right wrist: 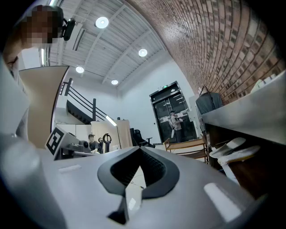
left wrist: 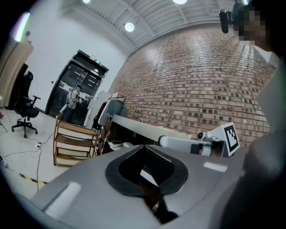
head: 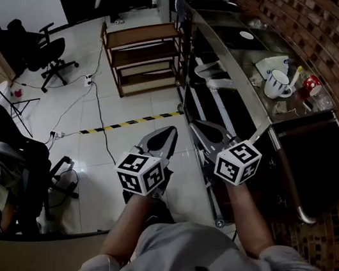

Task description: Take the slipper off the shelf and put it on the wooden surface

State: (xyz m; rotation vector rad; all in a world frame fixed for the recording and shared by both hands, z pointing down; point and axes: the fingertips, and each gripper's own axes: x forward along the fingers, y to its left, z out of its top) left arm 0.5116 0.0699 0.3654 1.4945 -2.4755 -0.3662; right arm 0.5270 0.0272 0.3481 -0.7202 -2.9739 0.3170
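Both closed (empty): left gripper point(head: 168, 133), right gripper point(head: 196, 127); slipper point(right wrist: 232, 144) shelved

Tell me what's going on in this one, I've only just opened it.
A person stands beside a metal shelf unit, holding the left gripper and right gripper level out in front. Both are shut and empty. A white slipper lies on the unit's lower shelf ahead of the right gripper, untouched. A wooden rack stands farther off on the floor. The pick-up has not started.
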